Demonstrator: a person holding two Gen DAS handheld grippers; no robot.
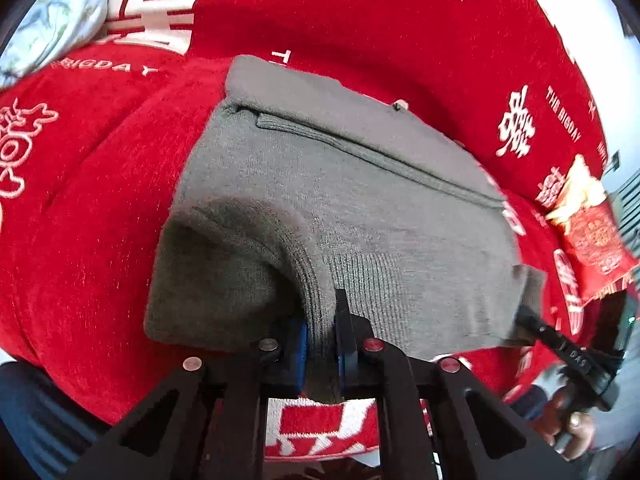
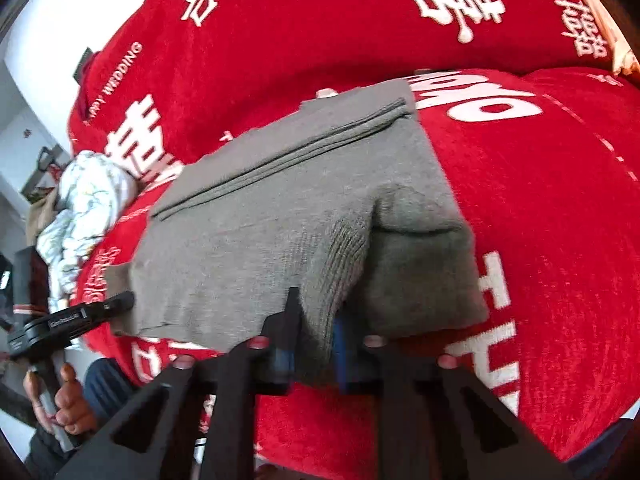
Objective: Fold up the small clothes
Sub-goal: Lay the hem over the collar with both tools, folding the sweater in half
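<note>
Red blanket [image 1: 400,40] with white lettering covers the whole surface under you; broad bare red stretches to the left, right and far side of the work.

One gray sweater [image 1: 340,200] lies on it, folded to a rough rectangle, its far edge a straight ribbed hem. The near edge is lifted at two spots, each bunched between jaws.

Your left gripper [image 1: 322,336] is clenched on the near hem, knit pinched between the blue pads. Your right gripper [image 2: 314,344] is likewise clamped on the near edge, toward the sweater's right corner, which droops beside it.

One crumpled pale floral cloth [image 2: 86,200] sits off the left side, well apart from the sweater. One red-and-gold packet [image 1: 592,236] lies off the right side.
</note>
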